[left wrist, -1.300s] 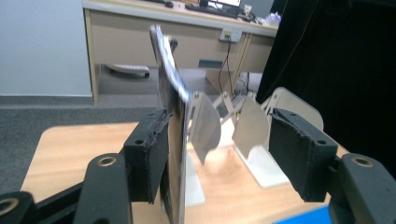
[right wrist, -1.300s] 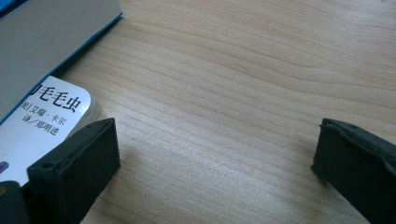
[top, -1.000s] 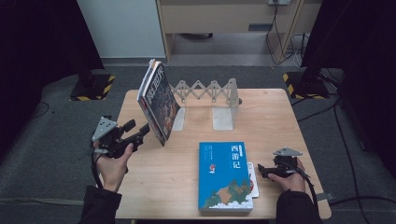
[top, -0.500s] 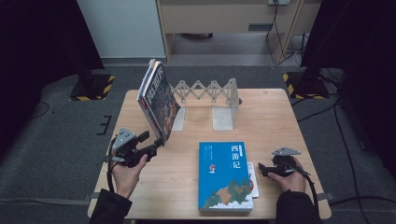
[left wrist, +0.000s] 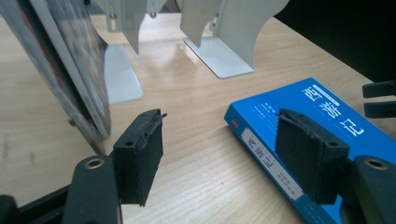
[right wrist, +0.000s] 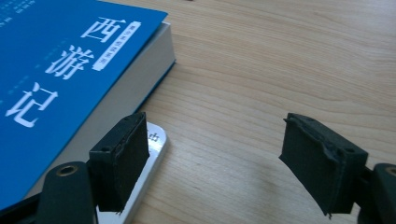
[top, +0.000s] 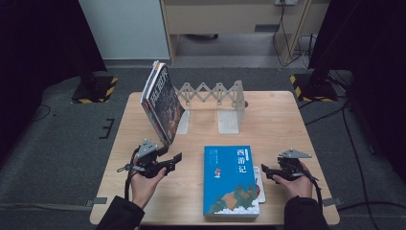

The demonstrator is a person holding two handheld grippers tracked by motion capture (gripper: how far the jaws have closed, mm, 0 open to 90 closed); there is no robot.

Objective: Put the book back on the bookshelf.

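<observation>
closing in on the blue book (top: 230,180), the left gripper (top: 173,160) has come across from the table's left edge over the last second and now sits just left of the book, jaws spread wide and aimed at its spine side. in the left gripper view the blue book (left wrist: 308,135) lies just past the spread jaws, nothing between the pads (left wrist: 140,154). the right gripper (top: 265,171) has stayed put just right of the book, its jaws also wide apart and holding nothing; in the right gripper view they straddle bare wood beside the book (right wrist: 60,74) and a thin white piece (right wrist: 152,154) tucked under the book's right edge. i judge both hands are now set to take the book from either side.

the book lies flat, cover up, its long axis running from the person's edge toward the expanding bookend rack (top: 214,103) beyond it, title end nearer the rack, spine on its left. left of the rack's near plate, well beyond the book, a dark-covered book (top: 163,103) already leans, so standing the blue one in the rack looks like the step ahead.
</observation>
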